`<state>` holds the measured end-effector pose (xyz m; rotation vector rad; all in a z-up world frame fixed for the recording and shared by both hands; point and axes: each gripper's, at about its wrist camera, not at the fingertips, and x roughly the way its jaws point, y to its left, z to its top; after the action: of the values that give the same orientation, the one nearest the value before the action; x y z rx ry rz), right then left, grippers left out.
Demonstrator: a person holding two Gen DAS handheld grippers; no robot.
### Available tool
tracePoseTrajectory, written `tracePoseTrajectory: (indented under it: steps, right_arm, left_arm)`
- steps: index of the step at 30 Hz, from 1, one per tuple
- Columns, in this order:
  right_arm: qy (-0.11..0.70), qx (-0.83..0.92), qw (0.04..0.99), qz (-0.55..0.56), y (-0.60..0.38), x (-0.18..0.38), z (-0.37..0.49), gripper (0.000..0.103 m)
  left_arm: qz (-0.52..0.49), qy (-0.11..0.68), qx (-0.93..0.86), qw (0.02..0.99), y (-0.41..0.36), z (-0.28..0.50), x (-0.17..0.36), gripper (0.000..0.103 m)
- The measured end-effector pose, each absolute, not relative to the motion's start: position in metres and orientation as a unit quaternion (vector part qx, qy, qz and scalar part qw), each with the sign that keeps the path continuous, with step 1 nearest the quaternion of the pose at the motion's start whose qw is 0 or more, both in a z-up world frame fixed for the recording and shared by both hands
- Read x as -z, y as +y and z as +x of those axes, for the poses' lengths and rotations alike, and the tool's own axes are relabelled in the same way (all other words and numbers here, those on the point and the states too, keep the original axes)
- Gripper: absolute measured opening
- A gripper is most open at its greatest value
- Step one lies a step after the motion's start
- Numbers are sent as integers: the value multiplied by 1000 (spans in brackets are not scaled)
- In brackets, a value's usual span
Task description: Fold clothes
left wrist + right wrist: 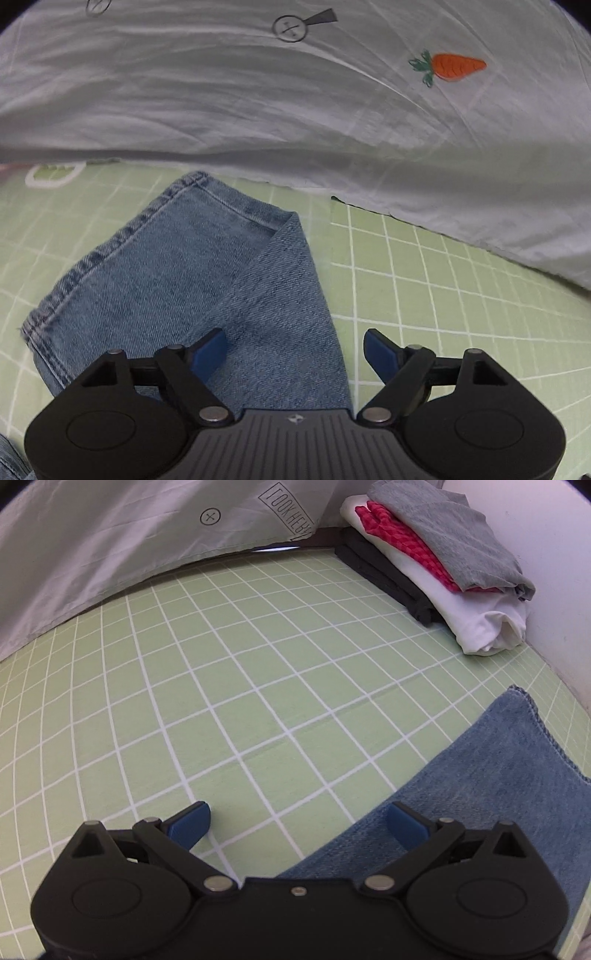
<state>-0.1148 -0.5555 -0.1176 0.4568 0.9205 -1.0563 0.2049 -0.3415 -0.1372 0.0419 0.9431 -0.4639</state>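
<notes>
**Both claws spread over the jeans**

A green sheet [258,672] with a white grid covers the bed, a pale grey duvet [258,103] with a carrot print bunched along its far side. The folded blue jeans [207,280] lie flat on the sheet below my left gripper [295,350], whose jaws stand apart, pinching nothing. My right gripper [299,823] is spread too, at the denim's edge. A stack of folded clothes [436,561] sits in the far corner.
</notes>
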Motion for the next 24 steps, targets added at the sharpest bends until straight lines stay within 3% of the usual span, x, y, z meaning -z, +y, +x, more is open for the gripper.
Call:
tracePoseTrajectory:
  steps: [1,3,4,5,8,15,17,21,24]
  right_arm:
    - [415,483,741,212,-556,118,-115,103]
    - [409,483,743,218,-558,119,-114,103]
    - [407,483,744,221,-558,120,-114,103]
    - [406,482,745,220,-559,120,-114,103]
    - [408,479,747,214,-558,119,-115,103]
    - [393,488,744,232,-555,119,-134,103]
    - [387,490,744,240,-553,118,-142,103]
    - [376,487,747,251,-549,115,-153,103]
    - [377,484,749,251,-545,116,-158,103]
  left_arm:
    - [30,445,218,868,-344,203,138,76]
    - [39,436,202,876,-342,203,137,43]
    - [40,433,194,879,-339,204,136,31]
    - [39,432,188,881,-337,206,136,0]
    - [-13,457,201,866,-323,213,131,0]
    - [-22,417,326,848,-337,165,80,0]
    - [-4,415,317,853,-347,153,77,6]
    - [48,440,245,863,-349,149,97,35]
    - [88,461,227,853,-344,149,116,39]
